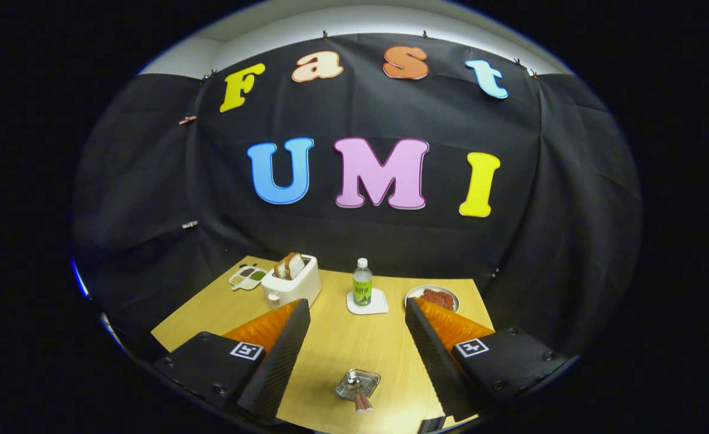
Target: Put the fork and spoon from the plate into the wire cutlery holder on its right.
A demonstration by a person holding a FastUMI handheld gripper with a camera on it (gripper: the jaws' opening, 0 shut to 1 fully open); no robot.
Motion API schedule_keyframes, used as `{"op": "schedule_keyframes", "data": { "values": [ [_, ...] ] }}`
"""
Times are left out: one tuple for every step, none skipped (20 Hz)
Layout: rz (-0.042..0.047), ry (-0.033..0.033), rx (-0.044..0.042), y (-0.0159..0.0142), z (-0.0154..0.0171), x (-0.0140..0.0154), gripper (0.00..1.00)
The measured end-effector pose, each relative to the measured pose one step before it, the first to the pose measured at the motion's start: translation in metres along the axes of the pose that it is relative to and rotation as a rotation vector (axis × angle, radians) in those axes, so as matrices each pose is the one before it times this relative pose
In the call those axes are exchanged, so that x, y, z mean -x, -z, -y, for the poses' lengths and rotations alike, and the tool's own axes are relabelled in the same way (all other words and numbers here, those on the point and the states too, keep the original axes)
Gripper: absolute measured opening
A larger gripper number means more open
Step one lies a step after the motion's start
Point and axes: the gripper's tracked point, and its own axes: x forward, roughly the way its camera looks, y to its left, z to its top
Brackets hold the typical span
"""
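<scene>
Down between the two fingers of the claw [357, 313], low on the pale wooden bench [336, 349], sits a small clear glass dish [358, 384] with shiny metal cutlery lying in it. Reddish-brown handle ends [363, 402] stick out over its near rim, toward the camera. Whether these are the fork and spoon is too small to tell, and they cannot be told apart.

The claw stands wide apart, holding nothing. Its fingers hang above the bench, one on each side of the dish, and neither touches it. The dish lies nearer the camera than the fingertips, roughly midway between the two fingers, slightly closer to the right one.

Beyond the fingertips, a clear plastic bottle with a green label and white cap [362, 282] stands upright on a white square coaster [368, 302], almost on the centre line between the fingers. Left of it, just behind the left fingertip, is a white toaster [292, 283] with two slices of bread [289, 265] standing in its slots. Farther left, by the bench's back corner, lies a small white divided tray [246, 278] with dark and green fillings. Behind the right fingertip, a round white plate [433, 297] carries reddish-brown food.

Black cloth forms the booth's wall [149, 181] behind and beside the bench.
</scene>
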Motion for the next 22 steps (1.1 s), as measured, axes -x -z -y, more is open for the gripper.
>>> {"op": "schedule_keyframes", "data": {
  "values": [
    [0.02206,-0.00593,-0.00882,-0.00430,0.00047,0.00348,0.97],
    [0.01911,-0.01481,-0.01401,-0.00391,-0.00243,0.00415,0.97],
    [0.01441,-0.00997,-0.01005,-0.00259,-0.00004,0.00296,0.97],
    [0.01579,-0.00408,-0.00244,-0.00326,0.00408,0.00187,0.97],
    [0.00910,-0.00256,-0.00126,-0.00038,0.00391,0.00275,0.97],
    [0.00707,-0.00901,-0.00104,0.00110,0.00111,0.00079,0.97],
    [0.00713,-0.01149,-0.00278,0.00036,0.00122,0.00282,0.97],
    [0.00015,-0.00715,0.00236,0.00250,0.00200,0.00198,0.97],
    [0.00161,-0.00175,0.00137,0.00239,0.00305,0.00108,0.97],
    [-0.00297,-0.00413,-0.00092,0.00337,0.00254,0.00122,0.97],
    [0.00438,-0.00593,-0.00310,0.00093,0.00111,0.00191,0.97],
    [0.00258,-0.00330,-0.00156,0.00094,0.00142,0.00255,0.97],
    [0.00353,-0.00394,0.00171,0.00098,0.00132,0.00141,0.97],
    [0.00030,-0.00365,0.00267,0.00214,0.00091,0.00192,0.97],
    [0.00016,-0.00422,0.00165,0.00155,0.00003,0.00114,0.97],
    [0.00006,-0.00525,0.00157,0.00132,-0.00077,0.00262,0.97],
    [-0.00719,-0.00477,0.00055,0.00287,-0.00029,0.00204,0.97],
    [-0.00171,-0.00531,-0.00104,0.00199,-0.00068,0.00063,0.97],
    [-0.00003,-0.00161,-0.00508,0.00132,0.00014,0.00104,0.97],
    [-0.00101,-0.00526,-0.00418,0.00164,-0.00128,0.00161,0.97],
    [-0.00119,-0.00107,-0.00033,0.00054,0.00006,0.00043,0.97],
    [-0.00208,-0.00311,0.00182,0.00016,-0.00002,0.00127,0.97]
  ]
}}
